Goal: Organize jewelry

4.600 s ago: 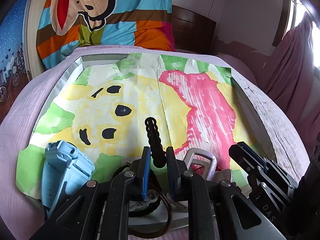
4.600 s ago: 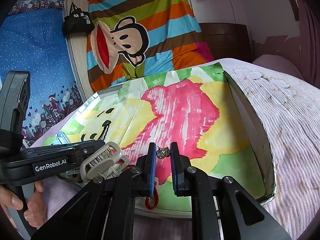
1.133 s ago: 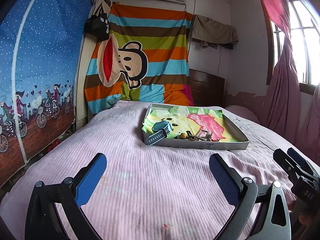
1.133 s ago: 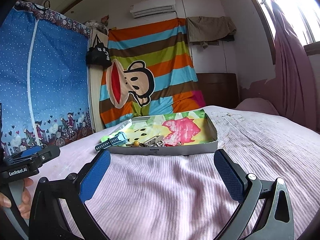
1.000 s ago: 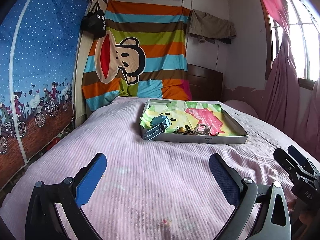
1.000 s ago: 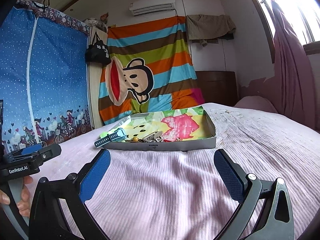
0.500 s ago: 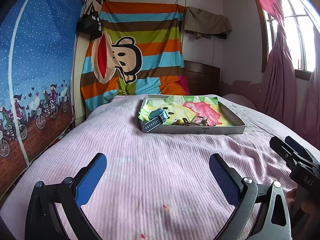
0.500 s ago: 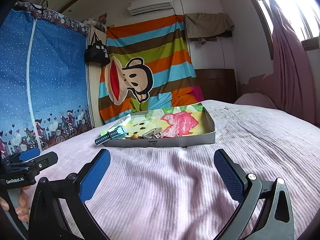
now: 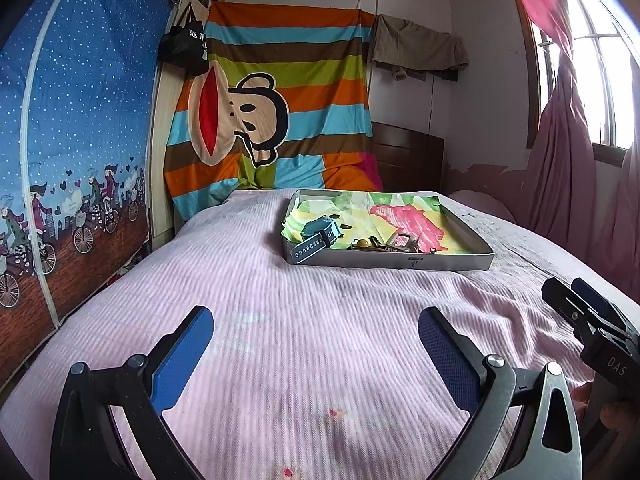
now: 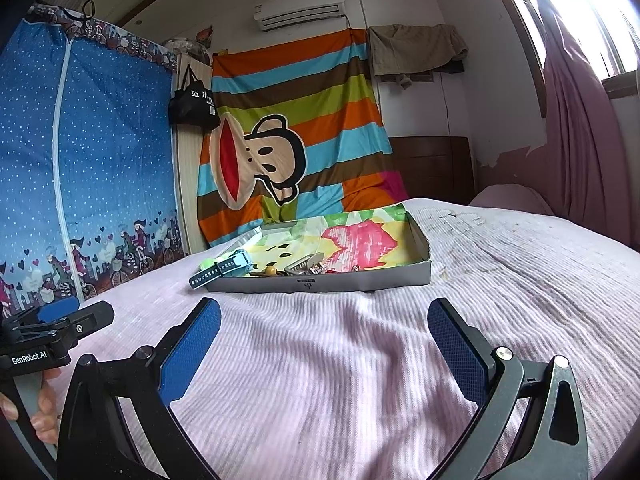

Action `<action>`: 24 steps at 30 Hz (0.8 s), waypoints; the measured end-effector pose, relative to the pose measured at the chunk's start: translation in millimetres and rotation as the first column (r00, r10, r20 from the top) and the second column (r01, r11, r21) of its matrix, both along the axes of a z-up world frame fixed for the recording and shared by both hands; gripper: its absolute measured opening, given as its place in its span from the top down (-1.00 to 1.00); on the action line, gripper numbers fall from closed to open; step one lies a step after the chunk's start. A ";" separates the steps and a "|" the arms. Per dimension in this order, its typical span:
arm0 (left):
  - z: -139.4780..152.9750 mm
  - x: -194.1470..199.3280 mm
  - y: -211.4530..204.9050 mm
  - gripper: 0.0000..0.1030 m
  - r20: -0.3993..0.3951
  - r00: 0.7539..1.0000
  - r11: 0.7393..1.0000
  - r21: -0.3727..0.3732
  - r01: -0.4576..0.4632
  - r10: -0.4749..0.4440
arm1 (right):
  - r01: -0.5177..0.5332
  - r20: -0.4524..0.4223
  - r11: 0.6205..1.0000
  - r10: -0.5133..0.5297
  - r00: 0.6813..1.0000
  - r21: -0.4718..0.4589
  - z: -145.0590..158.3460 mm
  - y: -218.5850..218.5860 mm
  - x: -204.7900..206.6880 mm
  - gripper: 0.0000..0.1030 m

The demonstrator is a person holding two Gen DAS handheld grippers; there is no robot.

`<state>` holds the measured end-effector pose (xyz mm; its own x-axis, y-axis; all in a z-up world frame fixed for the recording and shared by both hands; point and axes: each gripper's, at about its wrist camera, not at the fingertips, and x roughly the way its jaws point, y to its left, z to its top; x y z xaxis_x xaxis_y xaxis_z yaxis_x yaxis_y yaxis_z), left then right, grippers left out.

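Pink bed (image 9: 280,320) carried the tray (image 9: 400,261) of jewelry (image 9: 384,243), far from both hand-held grippers, left (image 9: 316,338) and right (image 10: 324,330), each spread wide and empty. One watch strap (image 9: 310,247) overhung the rim and risked snagging or sliding out.

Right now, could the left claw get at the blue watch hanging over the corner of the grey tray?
Probably yes: the left claw is open and only bare pink bedspread lies before the blue watch on the grey tray.
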<state>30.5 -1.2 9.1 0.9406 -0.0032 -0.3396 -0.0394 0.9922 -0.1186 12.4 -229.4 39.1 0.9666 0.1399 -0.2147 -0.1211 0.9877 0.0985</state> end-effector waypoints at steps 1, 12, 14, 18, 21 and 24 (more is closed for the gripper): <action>0.0 0.0 -0.1 -1.00 0.001 1.000 1.000 0.001 0.000 0.000 | 0.000 0.000 1.000 0.000 1.000 0.000 0.1 0.0 0.0 -0.97; 2.0 -1.8 0.4 -1.00 -0.001 1.000 1.000 0.003 -0.001 0.001 | -0.002 0.000 1.000 0.002 1.000 -0.008 -1.6 1.6 1.7 -0.97; 2.3 -1.7 0.7 -1.00 -0.002 1.000 1.000 0.003 -0.002 0.002 | -0.003 0.000 1.000 0.003 1.000 -0.010 -1.5 1.9 1.1 -0.97; 2.2 -1.6 0.7 -1.00 -0.002 1.000 1.000 0.003 -0.001 0.001 | -0.002 0.000 1.000 0.002 1.000 -0.010 -1.7 2.2 0.6 -0.97; 2.1 -1.5 0.7 -1.00 -0.003 1.000 1.000 0.004 -0.003 0.003 | -0.002 0.000 1.000 0.002 1.000 -0.009 -1.8 2.3 0.8 -0.97; 1.8 -1.2 1.2 -1.00 -0.007 1.000 1.000 0.006 -0.005 0.005 | -0.002 0.001 1.000 0.002 1.000 -0.010 -1.6 2.2 0.6 -0.97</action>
